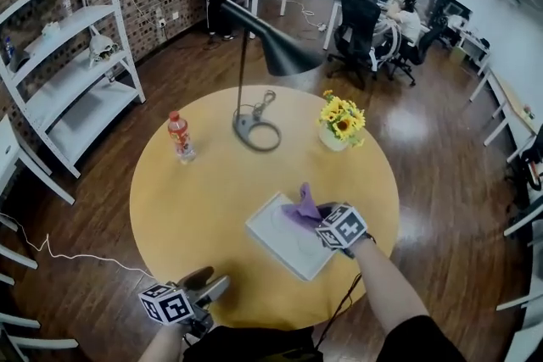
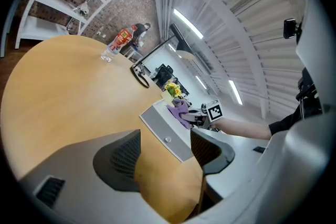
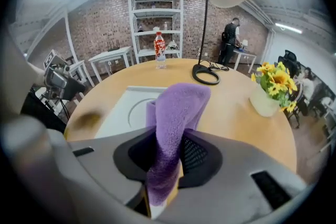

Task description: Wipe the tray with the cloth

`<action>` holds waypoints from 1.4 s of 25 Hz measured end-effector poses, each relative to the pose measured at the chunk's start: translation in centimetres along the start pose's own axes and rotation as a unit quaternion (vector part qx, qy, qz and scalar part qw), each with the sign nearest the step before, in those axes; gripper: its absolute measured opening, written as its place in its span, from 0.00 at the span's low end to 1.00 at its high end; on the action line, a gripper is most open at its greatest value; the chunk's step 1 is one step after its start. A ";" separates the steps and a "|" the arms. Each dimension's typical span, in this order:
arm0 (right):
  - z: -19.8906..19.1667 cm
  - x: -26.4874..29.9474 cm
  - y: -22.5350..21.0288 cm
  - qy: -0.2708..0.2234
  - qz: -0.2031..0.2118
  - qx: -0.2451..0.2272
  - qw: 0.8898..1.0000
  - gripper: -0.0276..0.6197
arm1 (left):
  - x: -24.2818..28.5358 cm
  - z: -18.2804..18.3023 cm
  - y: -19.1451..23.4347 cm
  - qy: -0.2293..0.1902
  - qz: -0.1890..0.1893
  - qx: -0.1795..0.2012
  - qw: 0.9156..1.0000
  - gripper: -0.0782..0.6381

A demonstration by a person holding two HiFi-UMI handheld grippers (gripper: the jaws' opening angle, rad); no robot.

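A white rectangular tray lies on the round yellow table, near its front right edge. My right gripper is shut on a purple cloth and holds it over the tray's right corner. In the right gripper view the cloth stands up between the pads, with the tray beyond it. My left gripper is open and holds nothing, at the table's front edge, left of the tray. Its view shows the tray and the cloth farther off.
A black desk lamp stands at the table's back middle. A vase of yellow flowers is right of it, and a red-labelled bottle stands at the left. White shelves stand against the brick wall, with people at desks farther back.
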State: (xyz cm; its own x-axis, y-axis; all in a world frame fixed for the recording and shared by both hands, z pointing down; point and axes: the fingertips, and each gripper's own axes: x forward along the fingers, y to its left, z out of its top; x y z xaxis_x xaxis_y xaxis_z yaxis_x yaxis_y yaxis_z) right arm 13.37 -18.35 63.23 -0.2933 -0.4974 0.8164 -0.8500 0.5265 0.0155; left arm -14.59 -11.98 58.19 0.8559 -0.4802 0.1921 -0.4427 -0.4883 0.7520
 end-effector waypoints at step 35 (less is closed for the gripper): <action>-9.0 -16.8 -10.0 -0.111 -0.125 0.198 0.966 0.39 | 0.0 6.9 -3.4 -0.179 0.034 0.032 0.983 0.49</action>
State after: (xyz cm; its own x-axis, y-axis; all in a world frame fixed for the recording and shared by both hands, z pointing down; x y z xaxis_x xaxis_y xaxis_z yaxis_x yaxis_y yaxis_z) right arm 30.73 -9.01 54.55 -0.1060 -0.7339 0.6710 -0.9943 0.0880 -0.0609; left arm -14.93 -15.35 51.27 0.6793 -0.7339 -0.0021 -0.5223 -0.4855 0.7011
